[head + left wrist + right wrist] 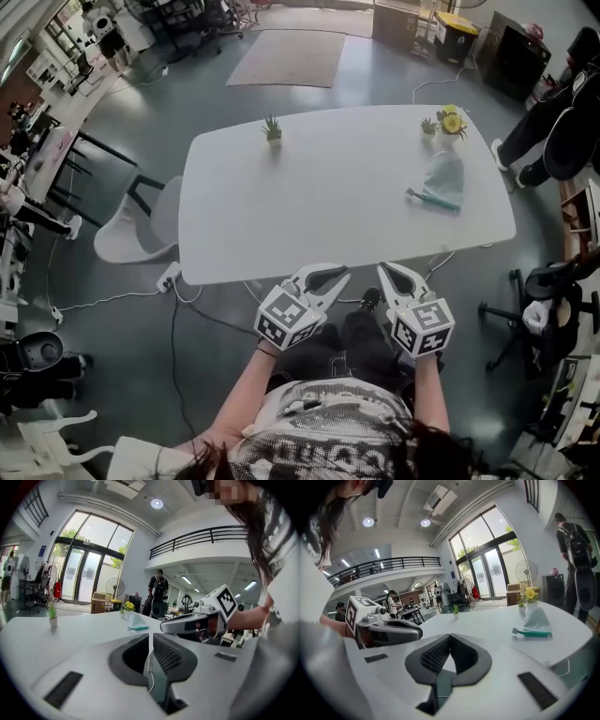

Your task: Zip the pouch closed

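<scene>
Currently, your left gripper point(328, 278) and right gripper point(392, 277) are both pressed together and empty, at the 6 o'clock edge of the bench point(328, 187). The pouch point(442, 181) lies well apart at 2 o'clock, untouched. Treat zipping as not yet started; reach, hold and pull all remain.

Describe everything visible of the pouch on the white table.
The pouch is a small, soft bag of pale blue-white, slightly see-through material. A teal zip strip runs along one edge, and a short tab juts from one end. The pouch lies slumped on the white table, towards the far right corner in the head view, close to a pot of yellow flowers but apart from it. Only the table touches it. Whether the zip is open or closed cannot be told.
</scene>
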Demonstrator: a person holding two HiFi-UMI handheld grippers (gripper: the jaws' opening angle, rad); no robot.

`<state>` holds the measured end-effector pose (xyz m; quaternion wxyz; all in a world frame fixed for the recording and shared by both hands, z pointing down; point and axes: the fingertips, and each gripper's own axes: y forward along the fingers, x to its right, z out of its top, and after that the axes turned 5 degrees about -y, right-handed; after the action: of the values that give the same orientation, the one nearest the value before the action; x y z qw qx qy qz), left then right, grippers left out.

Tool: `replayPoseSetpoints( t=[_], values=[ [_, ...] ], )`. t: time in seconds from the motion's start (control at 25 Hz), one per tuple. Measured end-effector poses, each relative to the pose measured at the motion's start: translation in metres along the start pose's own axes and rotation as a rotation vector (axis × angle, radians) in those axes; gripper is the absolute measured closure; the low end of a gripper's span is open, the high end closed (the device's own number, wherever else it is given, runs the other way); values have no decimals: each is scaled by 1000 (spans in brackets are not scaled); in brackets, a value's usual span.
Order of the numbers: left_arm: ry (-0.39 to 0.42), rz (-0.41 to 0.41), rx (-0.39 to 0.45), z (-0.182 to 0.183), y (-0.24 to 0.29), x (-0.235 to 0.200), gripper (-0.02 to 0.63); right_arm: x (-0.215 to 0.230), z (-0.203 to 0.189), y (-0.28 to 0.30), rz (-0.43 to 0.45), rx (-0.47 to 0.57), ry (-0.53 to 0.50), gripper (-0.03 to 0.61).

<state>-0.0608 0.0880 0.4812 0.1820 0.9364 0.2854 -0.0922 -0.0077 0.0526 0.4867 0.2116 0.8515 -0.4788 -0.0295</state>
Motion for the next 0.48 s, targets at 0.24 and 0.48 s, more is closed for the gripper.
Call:
replayPoseSetpoints(
  t=[0.24, 0.48],
  values=[
    [25, 16, 7, 4, -15, 0, 591, -16, 11, 2, 19, 11, -57, 580],
    [18, 17, 1, 0, -20, 4, 592, -23, 14, 1, 39, 20, -85, 581]
  ],
)
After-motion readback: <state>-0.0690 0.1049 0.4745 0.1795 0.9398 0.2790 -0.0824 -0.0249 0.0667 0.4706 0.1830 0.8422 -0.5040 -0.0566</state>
